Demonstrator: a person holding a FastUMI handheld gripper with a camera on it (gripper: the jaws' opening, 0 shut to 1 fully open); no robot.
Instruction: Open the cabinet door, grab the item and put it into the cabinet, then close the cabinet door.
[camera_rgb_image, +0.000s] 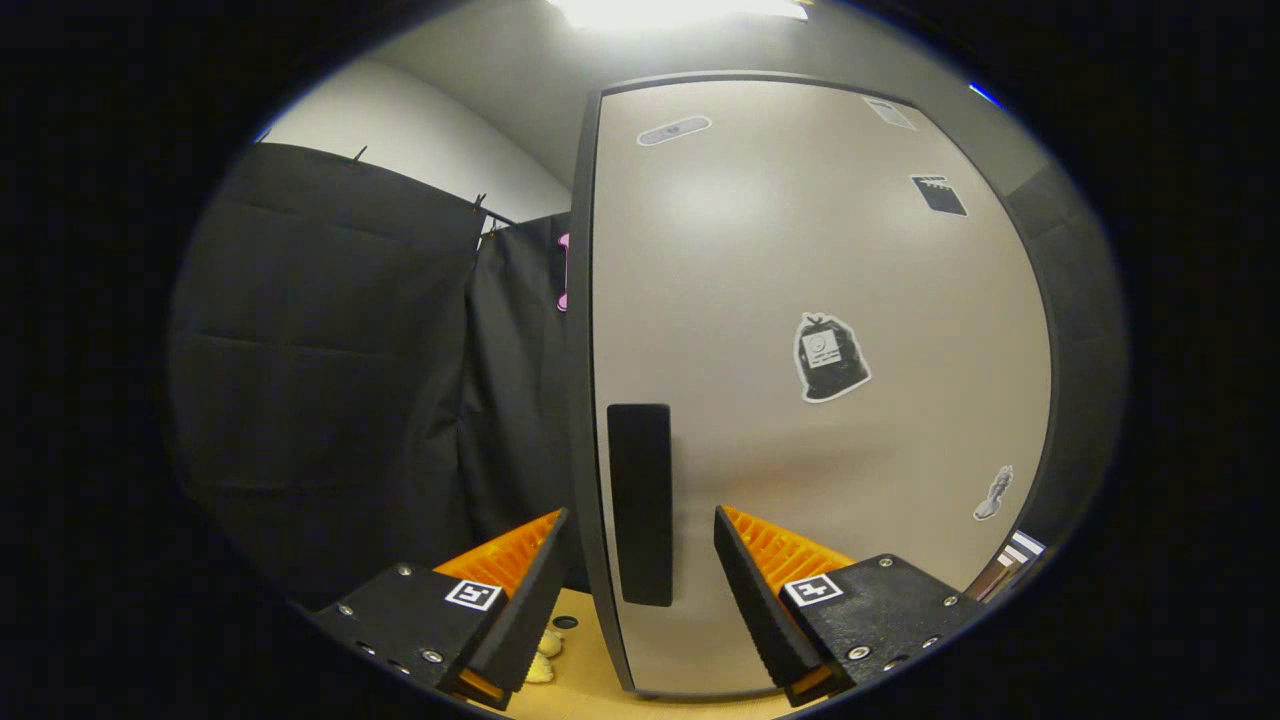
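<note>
Gripper (640, 590) spread wide, fingers flanking the black handle (640, 505) without touching it. Handle's long axis vertical, near left edge of pale cabinet door (800, 400), door upright. Small yellowish item (545, 655) on wooden surface (600, 680), mostly hidden behind left finger, unidentifiable.

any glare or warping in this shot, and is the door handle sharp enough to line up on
Gripper view: the ceiling light is blown out and leaves a soft sheen on the cabinet door; fisheye bends the door's edges; the dark handle looks sharp, just ahead between the open gripper jaws.
</note>
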